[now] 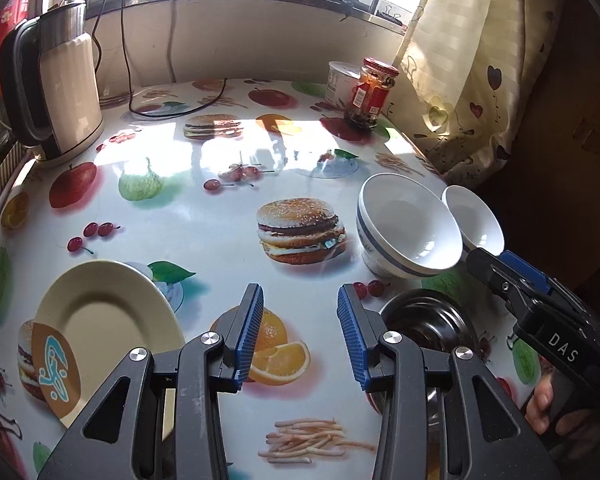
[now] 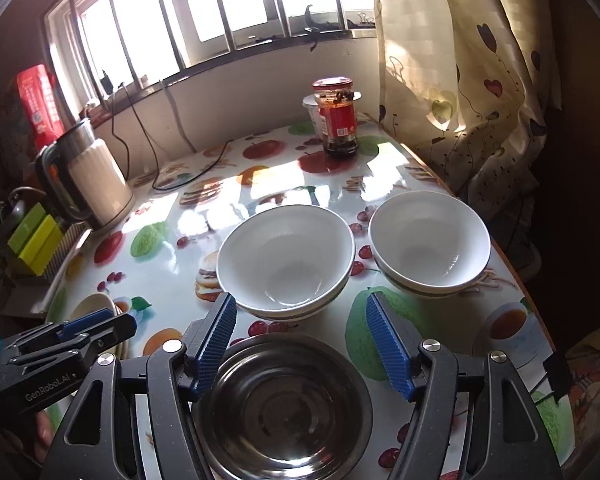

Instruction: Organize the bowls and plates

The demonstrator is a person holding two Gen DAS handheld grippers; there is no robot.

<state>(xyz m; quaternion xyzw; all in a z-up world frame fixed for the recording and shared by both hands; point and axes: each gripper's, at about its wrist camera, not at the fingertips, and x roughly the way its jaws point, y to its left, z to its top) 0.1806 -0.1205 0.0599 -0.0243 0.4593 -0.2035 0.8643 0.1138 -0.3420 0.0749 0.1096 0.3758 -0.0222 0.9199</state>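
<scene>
My right tool (image 2: 302, 344) hangs wide open and empty over the shiny round steel bowl (image 2: 284, 408) nearest me on the food-print tabletop (image 2: 172, 280); my left tool (image 1: 300, 334), also open and holding nothing, hovers beside the cream round plate (image 1: 100, 320). Just beyond sit the blue-banded white ceramic bowl (image 2: 286, 260) and a second white ceramic bowl (image 2: 430, 240), a little apart. I judge nothing is stacked yet; next I'd close on a bowl rim and nest it
</scene>
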